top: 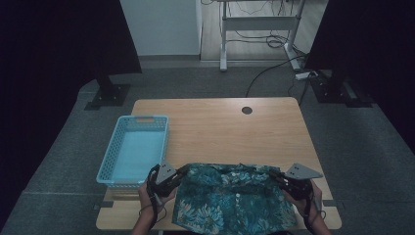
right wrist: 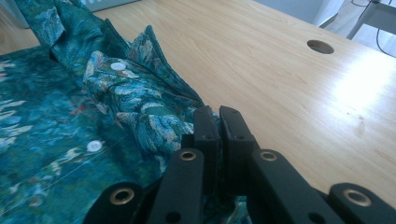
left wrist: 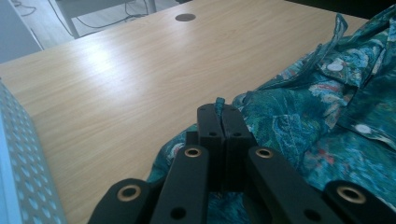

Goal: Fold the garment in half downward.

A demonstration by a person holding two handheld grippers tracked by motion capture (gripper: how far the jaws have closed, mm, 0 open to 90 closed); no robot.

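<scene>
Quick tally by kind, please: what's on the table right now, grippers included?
Shirt: 1
Basket: 1
Grippers: 2, left gripper and right gripper, each shut on the shirt
Total: 4

In the high view the teal floral shirt [top: 235, 200] runs off the bottom edge, so its hem cannot be checked; both forearms are cut off there too. In the left gripper view the blue basket [left wrist: 18, 168] shows as a cropped strip of perforated wall. The cloth pinched inside the left gripper [left wrist: 222, 116] and right gripper [right wrist: 218, 122] is hidden by the black jaws. The shirt's buttons are too small to count from above.
</scene>
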